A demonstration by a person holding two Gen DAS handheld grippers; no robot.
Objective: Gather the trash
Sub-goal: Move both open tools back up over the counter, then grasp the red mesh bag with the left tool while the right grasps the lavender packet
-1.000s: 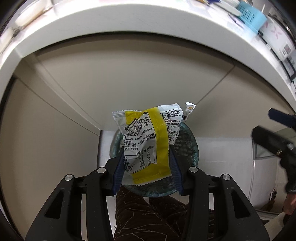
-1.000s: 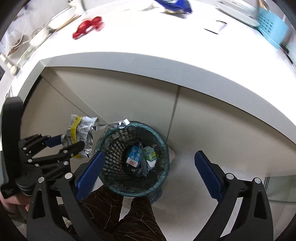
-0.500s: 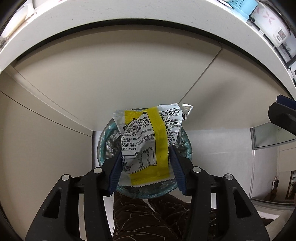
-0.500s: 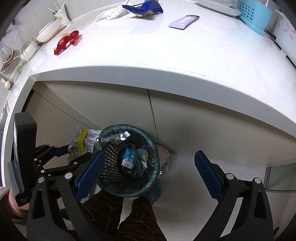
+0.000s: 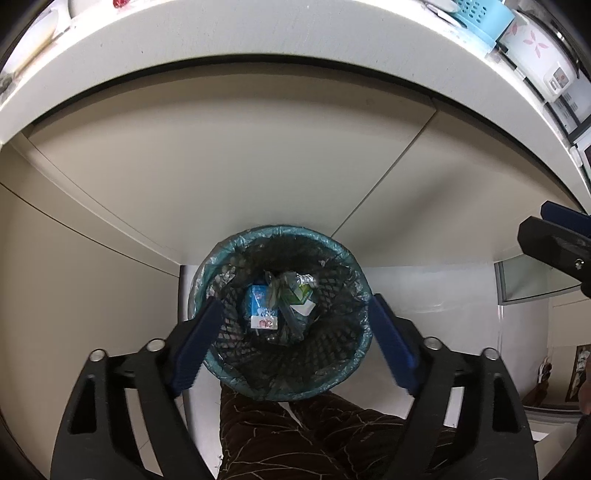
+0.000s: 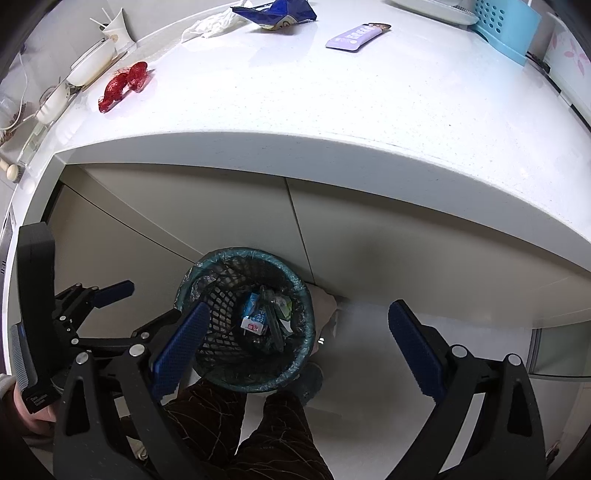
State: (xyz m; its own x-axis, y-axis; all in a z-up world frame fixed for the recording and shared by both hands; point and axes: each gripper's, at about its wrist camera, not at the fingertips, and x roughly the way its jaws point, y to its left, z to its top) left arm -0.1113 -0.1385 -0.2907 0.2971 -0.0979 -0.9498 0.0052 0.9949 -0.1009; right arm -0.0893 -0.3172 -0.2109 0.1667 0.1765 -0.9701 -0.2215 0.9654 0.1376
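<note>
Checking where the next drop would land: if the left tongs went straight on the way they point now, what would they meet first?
Most likely the open mouth of the mesh bin, which sits framed between the open, empty left tongs. Past the rim they would probably reach the cartons at the bottom, though depth is hard to judge.

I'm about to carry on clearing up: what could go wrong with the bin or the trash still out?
1. Crumpled foil hangs high by the rim of the bin, not at the bottom; it might slip out.
2. The bin stands right by the person's legs; a step could tip it.
3. The red wrapper, blue bag and purple bar lie far back on the counter.
</note>
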